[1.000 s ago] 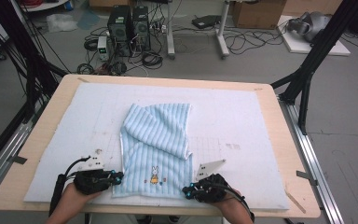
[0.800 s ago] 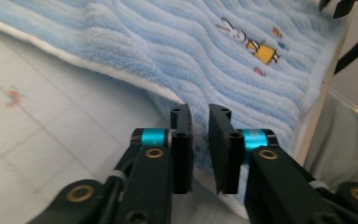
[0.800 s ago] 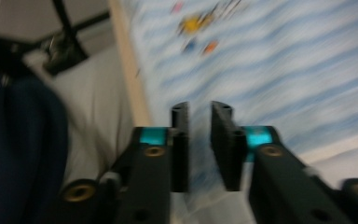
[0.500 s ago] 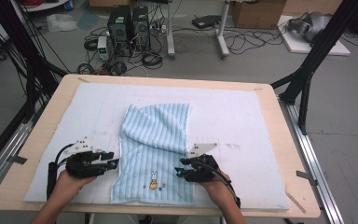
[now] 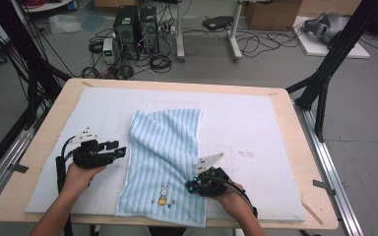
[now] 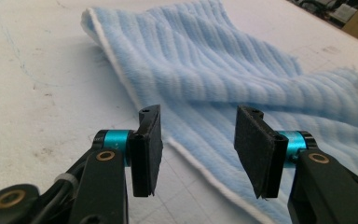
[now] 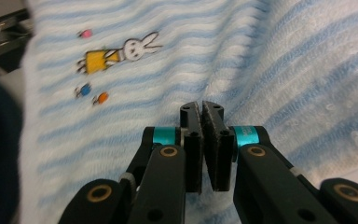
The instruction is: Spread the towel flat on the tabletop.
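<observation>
The setting is a workshop with a grey floor. Behind the tabletop (image 5: pixel 295 147), at the top of the high view, stand two black computer towers (image 5: pixel 135 24) among loose cables (image 5: pixel 256 42), and two cardboard boxes (image 5: pixel 270 12) sit at the upper right. Black frame struts (image 5: pixel 332 59) rise at both sides of the frame.

The wooden tabletop carries one white mat (image 5: pixel 256 128) that covers most of it. One towel (image 5: pixel 165 147), light blue with paler stripes, lies on the mat from the middle of the frame to the bottom edge, where it overhangs the mat's near border. Its upper part is folded over itself. A small rabbit figure (image 5: pixel 163 193) is stitched near its lower end.

Two devices are present, one per hand. The left hand-held gripper (image 5: pixel 119 151) sits at the middle left of the high view, over bare mat just beside the towel's left edge. Its own view shows both pads (image 6: pixel 149 140) spread wide with nothing between them; the towel's white-bordered edge lies beyond. The right hand-held gripper (image 5: pixel 191 186) is at the lower centre, over the towel's right side near the rabbit figure. In its own view the jaws are pressed together; whether any cloth is pinched between them cannot be told. Nothing lies between either device and the towel.
</observation>
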### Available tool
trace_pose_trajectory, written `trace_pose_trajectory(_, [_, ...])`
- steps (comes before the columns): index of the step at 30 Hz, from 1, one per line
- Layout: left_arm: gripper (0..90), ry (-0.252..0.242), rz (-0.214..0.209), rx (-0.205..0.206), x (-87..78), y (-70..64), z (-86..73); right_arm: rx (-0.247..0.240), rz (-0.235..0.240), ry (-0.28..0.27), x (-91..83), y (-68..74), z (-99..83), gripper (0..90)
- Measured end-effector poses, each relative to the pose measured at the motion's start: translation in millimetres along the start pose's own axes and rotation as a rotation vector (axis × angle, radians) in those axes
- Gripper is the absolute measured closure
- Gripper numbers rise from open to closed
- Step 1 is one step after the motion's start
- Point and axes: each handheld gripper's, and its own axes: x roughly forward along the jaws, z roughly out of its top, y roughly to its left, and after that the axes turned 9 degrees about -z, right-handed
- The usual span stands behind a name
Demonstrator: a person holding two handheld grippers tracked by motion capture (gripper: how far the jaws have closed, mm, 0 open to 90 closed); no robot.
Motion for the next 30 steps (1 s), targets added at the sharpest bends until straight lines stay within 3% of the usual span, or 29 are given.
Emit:
trace_pose_trajectory(4, [51.5,-0.003,0.013,0.004,3.8,4.5,1.7,0.009,0.081,0.011,-7.8,0.7,-10.2,86.8])
trace_pose_trajectory(7, [51.5,0.003,0.013,0.0,7.0,6.0,1.1,0.006,0.098,0.004,-11.5,-0.1,-14.9,85.4])
trace_pose_trajectory(9, [51.5,0.014,0.01,0.004,10.2,5.5,0.2,0.032,0.102,-0.022,-13.4,-4.0,-14.5,75.4])
trace_pose_trajectory(12, [51.4,0.029,0.003,0.012,15.9,2.2,-1.3,0.135,0.076,-0.135,-19.1,-18.9,-9.5,62.0])
trace_pose_trajectory(13, [51.5,0.032,0.001,0.014,17.9,1.1,-1.8,0.162,0.046,-0.173,-21.1,-24.7,-7.1,58.1])
trace_pose_trajectory(15, [51.4,0.04,-0.005,0.017,22.0,-1.3,-2.7,0.203,-0.064,-0.208,-22.2,-37.4,-2.1,56.3])
trace_pose_trajectory(17, [51.4,0.048,-0.014,0.023,26.5,-4.0,-3.4,0.244,-0.189,-0.195,-18.4,-49.2,3.7,56.0])
trace_pose_trajectory(20, [51.4,0.06,-0.018,0.038,31.1,-6.9,-3.8,0.243,-0.285,-0.16,-4.3,-59.2,15.2,58.8])
trace_pose_trajectory(25, [51.5,0.058,-0.019,0.033,31.7,-5.4,-4.3,0.155,-0.267,-0.032,27.0,-53.9,29.0,63.5])
trace_pose_trajectory(27, [51.5,0.058,-0.017,0.031,31.1,-5.0,-4.4,0.15,-0.265,-0.03,27.8,-52.0,29.3,72.4])
trace_pose_trajectory(28, [51.5,0.057,-0.015,0.032,30.9,-4.9,-4.3,0.16,-0.247,-0.024,26.4,-52.3,28.6,82.1])
trace_pose_trajectory(30, [51.5,0.057,-0.013,0.032,30.5,-4.9,-4.3,0.161,-0.17,-0.009,23.4,-52.3,26.6,85.8])
